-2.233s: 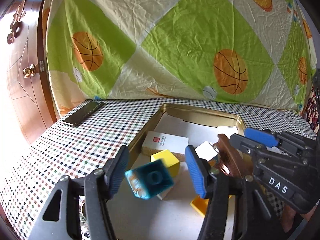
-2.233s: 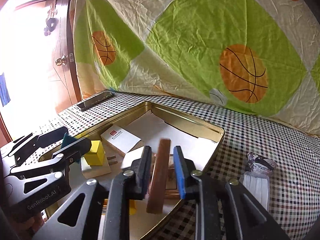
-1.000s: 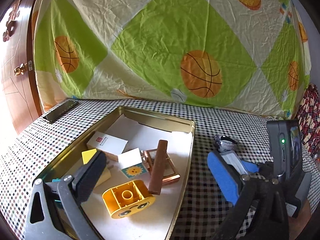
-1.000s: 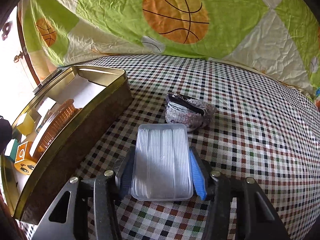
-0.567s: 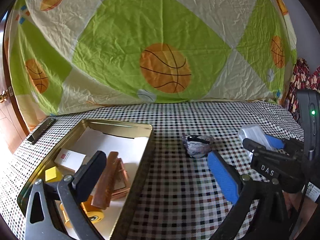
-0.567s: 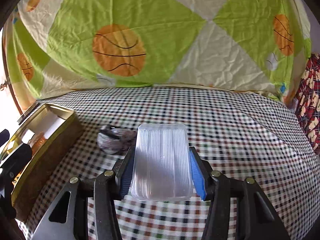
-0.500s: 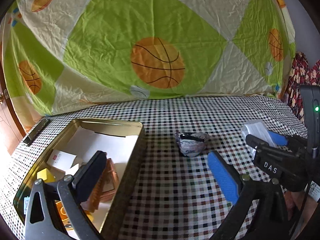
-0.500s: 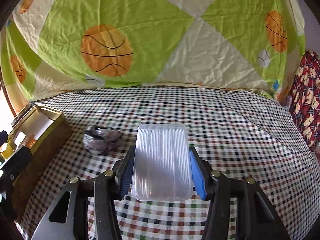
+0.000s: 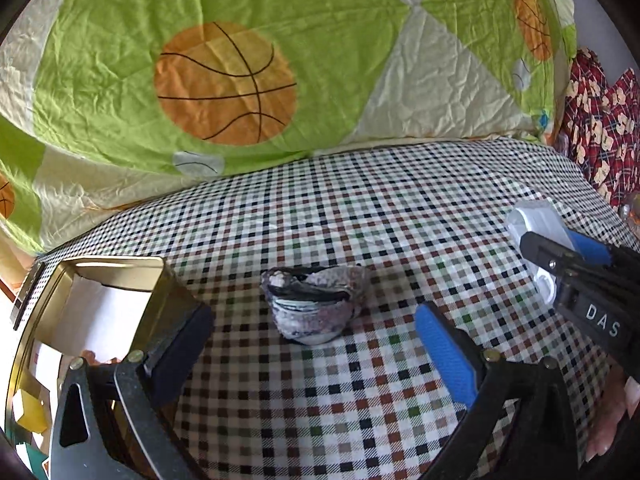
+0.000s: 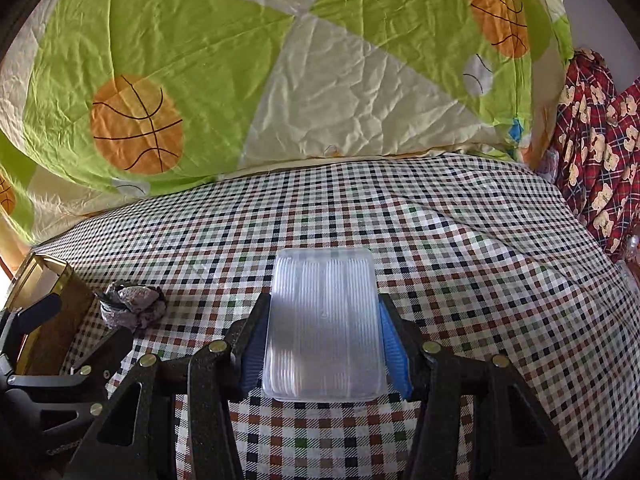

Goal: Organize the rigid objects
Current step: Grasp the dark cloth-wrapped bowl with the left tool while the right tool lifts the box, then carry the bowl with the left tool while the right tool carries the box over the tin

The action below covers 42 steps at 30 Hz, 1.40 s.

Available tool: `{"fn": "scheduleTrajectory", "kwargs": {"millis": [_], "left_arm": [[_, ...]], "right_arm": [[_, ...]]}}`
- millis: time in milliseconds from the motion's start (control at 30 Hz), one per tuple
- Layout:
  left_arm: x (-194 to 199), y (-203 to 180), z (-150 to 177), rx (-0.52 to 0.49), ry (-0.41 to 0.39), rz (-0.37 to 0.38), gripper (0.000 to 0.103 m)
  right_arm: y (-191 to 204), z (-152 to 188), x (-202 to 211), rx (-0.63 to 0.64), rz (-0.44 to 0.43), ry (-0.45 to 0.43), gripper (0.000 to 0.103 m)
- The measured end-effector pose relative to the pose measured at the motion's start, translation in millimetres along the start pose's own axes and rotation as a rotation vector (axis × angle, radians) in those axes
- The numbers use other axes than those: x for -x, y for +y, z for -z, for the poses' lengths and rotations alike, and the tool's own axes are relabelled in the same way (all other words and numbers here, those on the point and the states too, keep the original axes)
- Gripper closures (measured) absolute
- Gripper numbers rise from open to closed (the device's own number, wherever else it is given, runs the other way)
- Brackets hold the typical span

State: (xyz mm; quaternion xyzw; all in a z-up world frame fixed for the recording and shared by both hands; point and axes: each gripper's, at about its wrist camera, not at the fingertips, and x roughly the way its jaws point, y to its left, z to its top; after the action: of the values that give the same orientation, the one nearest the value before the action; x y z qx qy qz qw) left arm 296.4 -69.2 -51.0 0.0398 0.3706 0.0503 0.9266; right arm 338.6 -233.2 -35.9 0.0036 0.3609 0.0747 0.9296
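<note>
My right gripper (image 10: 323, 330) is shut on a clear ribbed plastic box (image 10: 323, 324), held above the checked tablecloth; the same box (image 9: 534, 224) shows at the right of the left wrist view. My left gripper (image 9: 312, 344) stands open with nothing between its fingers, just in front of a small grey knitted pouch (image 9: 316, 304) lying on the cloth. That pouch (image 10: 132, 304) appears at the left in the right wrist view. A gold tin (image 9: 160, 280) holding a white card and a yellow block (image 9: 28, 414) sits at the far left.
A basketball-print sheet (image 9: 224, 80) hangs behind the table. Red patterned fabric (image 10: 600, 140) lies at the right edge. A dark flat bar (image 9: 26, 294) rests beyond the tin. The checked cloth (image 10: 460, 240) stretches wide to the right of the pouch.
Both grippers have swung to the right, away from the tin. The right one lifted the clear box off the cloth. The pouch now lies in front of the open left gripper.
</note>
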Motion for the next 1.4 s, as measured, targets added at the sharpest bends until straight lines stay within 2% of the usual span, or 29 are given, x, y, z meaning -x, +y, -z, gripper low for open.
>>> {"fn": "scheduleTrajectory", "kwargs": {"millis": [100, 267, 333, 433, 533, 800, 1067, 1300, 1400], "left_arm": [[-11.8, -3.0, -4.7, -0.02, 0.019, -0.006, 0.001], [-24.9, 11.4, -13.2, 0.058, 0.05, 0.063, 0.003], [-31.5, 15.8, -14.4, 0.081, 0.078, 0.105, 0.017], [-41.8, 19.6, -14.7, 0.106, 0.125, 0.141, 0.027], [-40.7, 22.1, -14.6, 0.125, 0.122, 0.162, 0.033], [-18.1, 29.2, -6.1, 0.141, 0.078, 0.129, 0.036], [20.2, 41.1, 9.1, 0.153, -0.027, 0.068, 0.036], [44.7, 51.0, 17.9, 0.176, -0.127, 0.046, 0.036], [49.6, 54.1, 21.1, 0.183, -0.144, 0.052, 0.036]], "right_arm": [[-2.5, -0.3, -0.1, -0.014, -0.005, 0.0, 0.05], [-0.7, 0.5, 2.5, -0.007, -0.013, -0.014, 0.05], [2.5, 1.1, 3.3, 0.002, -0.019, -0.017, 0.049], [5.6, 1.7, 4.8, 0.009, -0.023, -0.026, 0.049], [6.2, 1.8, 6.8, 0.01, -0.029, -0.036, 0.049], [12.3, 6.2, 17.8, 0.021, -0.059, -0.073, 0.049], [25.7, 11.8, 33.3, 0.052, -0.119, -0.131, 0.049], [37.8, 16.1, 48.5, 0.096, -0.142, -0.2, 0.049], [41.6, 17.8, 53.6, 0.117, -0.144, -0.224, 0.049]]}}
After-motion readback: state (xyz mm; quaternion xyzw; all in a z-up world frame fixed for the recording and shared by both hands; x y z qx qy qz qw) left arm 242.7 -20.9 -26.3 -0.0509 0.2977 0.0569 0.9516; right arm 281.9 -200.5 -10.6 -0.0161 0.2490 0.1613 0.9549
